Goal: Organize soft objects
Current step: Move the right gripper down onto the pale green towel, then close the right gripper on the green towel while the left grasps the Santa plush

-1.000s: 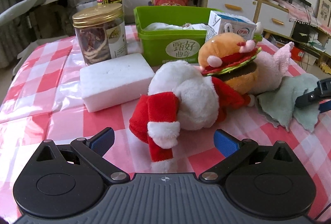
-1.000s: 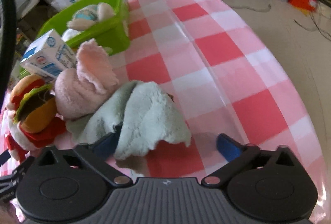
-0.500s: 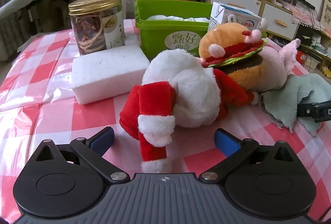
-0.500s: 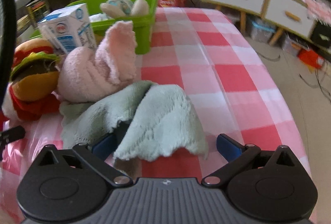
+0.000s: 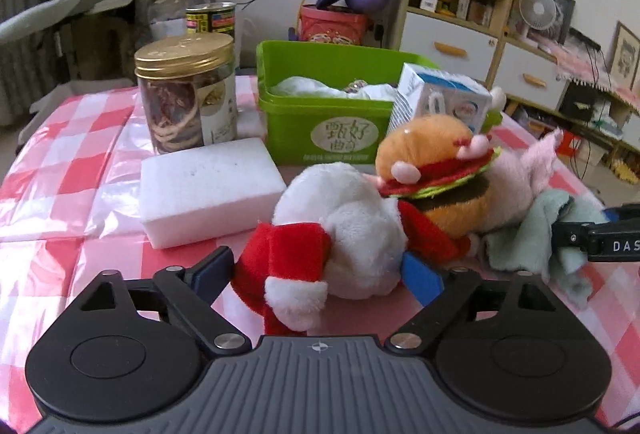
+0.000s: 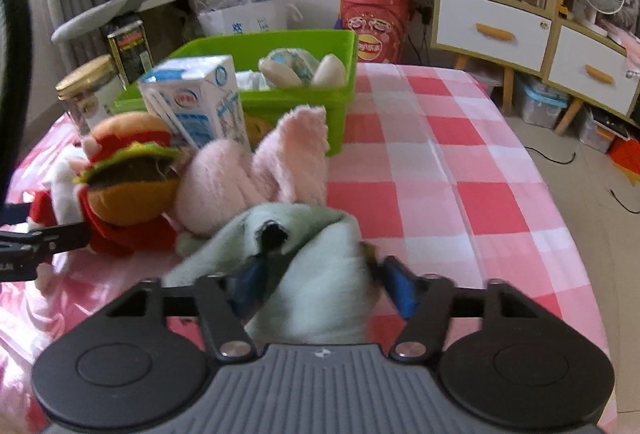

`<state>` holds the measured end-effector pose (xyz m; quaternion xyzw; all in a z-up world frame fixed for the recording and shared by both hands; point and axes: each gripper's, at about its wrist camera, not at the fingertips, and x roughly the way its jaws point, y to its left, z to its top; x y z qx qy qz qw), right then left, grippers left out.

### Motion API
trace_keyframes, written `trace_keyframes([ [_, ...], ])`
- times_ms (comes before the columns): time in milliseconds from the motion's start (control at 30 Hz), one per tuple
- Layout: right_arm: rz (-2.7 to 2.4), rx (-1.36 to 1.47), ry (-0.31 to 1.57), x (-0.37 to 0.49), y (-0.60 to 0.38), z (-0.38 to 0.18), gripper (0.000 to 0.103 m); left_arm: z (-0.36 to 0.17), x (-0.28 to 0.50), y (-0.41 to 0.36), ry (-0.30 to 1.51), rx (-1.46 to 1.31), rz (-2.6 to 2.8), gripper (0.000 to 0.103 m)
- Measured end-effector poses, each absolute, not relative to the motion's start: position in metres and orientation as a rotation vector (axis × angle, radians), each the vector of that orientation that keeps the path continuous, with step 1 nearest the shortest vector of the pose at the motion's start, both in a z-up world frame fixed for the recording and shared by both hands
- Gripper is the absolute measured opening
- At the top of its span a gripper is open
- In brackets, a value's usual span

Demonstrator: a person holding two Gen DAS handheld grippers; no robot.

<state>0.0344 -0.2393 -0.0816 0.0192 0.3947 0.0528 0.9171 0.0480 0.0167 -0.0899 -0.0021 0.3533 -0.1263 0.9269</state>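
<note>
My left gripper [image 5: 318, 276] has its fingers against both sides of the red-and-white Santa plush [image 5: 332, 234], which lies on the checked table. A burger plush [image 5: 436, 173] rests on it, with a pink plush [image 5: 524, 177] behind. My right gripper [image 6: 322, 284] is shut on the pale green cloth [image 6: 320, 262], bunched between its blue pads; the cloth also shows in the left wrist view [image 5: 532, 234]. The green bin [image 5: 328, 129] holding soft white items stands behind the plushes, also in the right wrist view [image 6: 280, 49].
A white foam block [image 5: 208, 189], a gold-lidded jar [image 5: 186, 93], a tin can [image 5: 210, 19] and a milk carton [image 5: 440, 101] stand near the bin. The table's right edge [image 6: 568, 234] drops to the floor. A cabinet [image 6: 520, 29] stands behind.
My left gripper moved forward and its fingers closed onto the Santa plush. My right gripper closed on the green cloth and bunched it up; its view tilted level.
</note>
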Motion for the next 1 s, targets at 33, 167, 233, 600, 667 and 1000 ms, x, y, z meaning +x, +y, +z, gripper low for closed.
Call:
trace_keyframes([
  [33,0.111,0.048,0.812,0.036,-0.240,-0.081,0.027,-0.089,0.049,0.018,0.726,-0.012,-0.258,0.084],
  [167,0.101,0.075,0.819,0.041,-0.242,-0.076,0.008,-0.083,0.051,0.021,0.726,-0.025,-0.254,0.082],
  [233,0.091,0.091,0.819,0.042,-0.244,-0.072,0.008,-0.084,0.052,0.021,0.734,-0.029,-0.252,0.082],
  [600,0.064,0.209,0.703,0.035,-0.262,-0.033,0.008,-0.080,0.056,0.028,0.745,-0.108,-0.230,0.077],
  [667,0.058,0.221,0.692,0.035,-0.264,-0.028,0.008,-0.079,0.057,0.031,0.748,-0.122,-0.227,0.074],
  [1000,0.036,0.259,0.668,0.036,-0.269,-0.017,0.008,-0.072,0.059,0.037,0.788,-0.133,-0.224,0.064],
])
